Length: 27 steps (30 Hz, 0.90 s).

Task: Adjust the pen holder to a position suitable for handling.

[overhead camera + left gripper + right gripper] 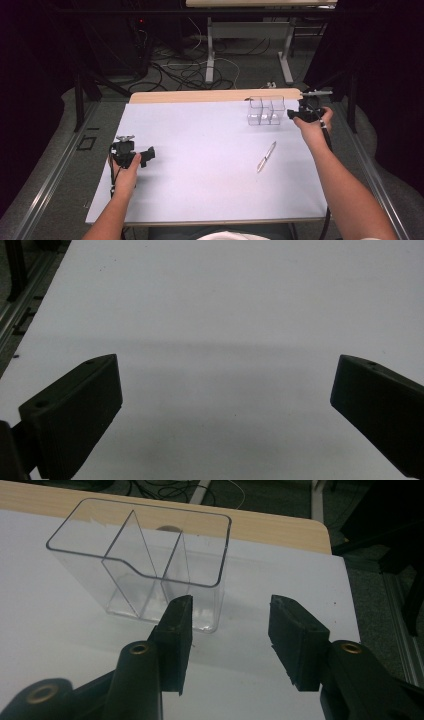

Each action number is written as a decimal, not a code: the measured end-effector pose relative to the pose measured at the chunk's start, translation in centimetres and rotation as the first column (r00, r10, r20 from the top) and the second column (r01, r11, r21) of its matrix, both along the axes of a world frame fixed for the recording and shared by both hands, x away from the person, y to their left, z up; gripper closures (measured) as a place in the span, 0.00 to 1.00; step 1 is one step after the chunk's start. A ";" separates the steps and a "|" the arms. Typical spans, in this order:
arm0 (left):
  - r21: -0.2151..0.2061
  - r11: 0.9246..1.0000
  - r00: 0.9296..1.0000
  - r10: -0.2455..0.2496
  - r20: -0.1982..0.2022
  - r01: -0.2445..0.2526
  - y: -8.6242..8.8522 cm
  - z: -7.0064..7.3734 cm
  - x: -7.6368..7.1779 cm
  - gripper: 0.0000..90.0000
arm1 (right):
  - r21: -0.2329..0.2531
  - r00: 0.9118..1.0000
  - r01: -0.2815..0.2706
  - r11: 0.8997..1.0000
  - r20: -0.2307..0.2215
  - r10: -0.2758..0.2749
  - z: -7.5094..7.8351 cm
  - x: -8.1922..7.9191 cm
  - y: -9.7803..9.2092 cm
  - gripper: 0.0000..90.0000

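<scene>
The clear plastic organizer (145, 565) stands upright near the far right corner of the table (200, 165), its thin inner walls splitting it into compartments, and nothing shows inside any of them. The right gripper (230, 630) sits just beside its near right corner with jaws spread, one jaw tip in front of the wall, gripping nothing. A pen (266, 156) lies flat on the table nearer the person, well apart from the organizer, its long axis running diagonally from near left to far right. The left gripper (141, 156) is held over the left part of the table, far from both things, its jaws spread wide over bare surface. A white sheet covers the table, leaving a wooden strip at the far edge. Beyond it, cables (185, 70) trail across a grey floor around another table's legs (210, 50).
</scene>
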<state>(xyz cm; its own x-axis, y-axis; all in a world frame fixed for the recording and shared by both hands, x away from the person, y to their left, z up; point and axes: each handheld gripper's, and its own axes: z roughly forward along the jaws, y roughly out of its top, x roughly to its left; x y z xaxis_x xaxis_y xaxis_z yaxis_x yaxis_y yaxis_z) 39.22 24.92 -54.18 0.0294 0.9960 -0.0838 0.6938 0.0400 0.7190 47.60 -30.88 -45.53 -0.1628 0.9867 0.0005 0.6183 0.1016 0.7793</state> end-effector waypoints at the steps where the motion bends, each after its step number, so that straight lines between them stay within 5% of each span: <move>1: 0.001 1.000 1.000 -0.001 -0.002 0.001 0.0 0.0 0.0 0.00 | -0.002 1.000 0.001 1.000 0.000 -0.001 0.2 0.3 0.0 0.58; 14: -0.007 1.000 1.000 0.002 -0.014 -0.002 0.1 -0.2 0.0 0.00 | -0.048 0.997 0.041 0.998 -0.068 -0.045 1.4 4.3 1.1 0.67; 23: -0.018 1.000 1.000 0.003 -0.030 -0.004 0.3 -0.3 -0.1 0.00 | -0.015 0.987 0.107 0.994 -0.120 -0.108 0.2 6.3 1.5 0.71; 27: -0.024 1.000 1.000 0.008 -0.030 -0.009 0.3 -0.3 -0.1 0.00 | -0.027 0.975 0.125 0.992 -0.181 -0.128 -1.3 7.0 1.7 0.75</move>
<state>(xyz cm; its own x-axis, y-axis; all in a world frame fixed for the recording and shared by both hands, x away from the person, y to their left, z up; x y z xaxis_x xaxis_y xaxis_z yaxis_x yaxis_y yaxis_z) 39.07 25.23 -54.49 0.0179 0.9939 -0.1088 0.7144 0.0635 0.6968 54.62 -29.20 -46.80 -0.0353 0.9994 0.0034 0.7580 0.0245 0.6518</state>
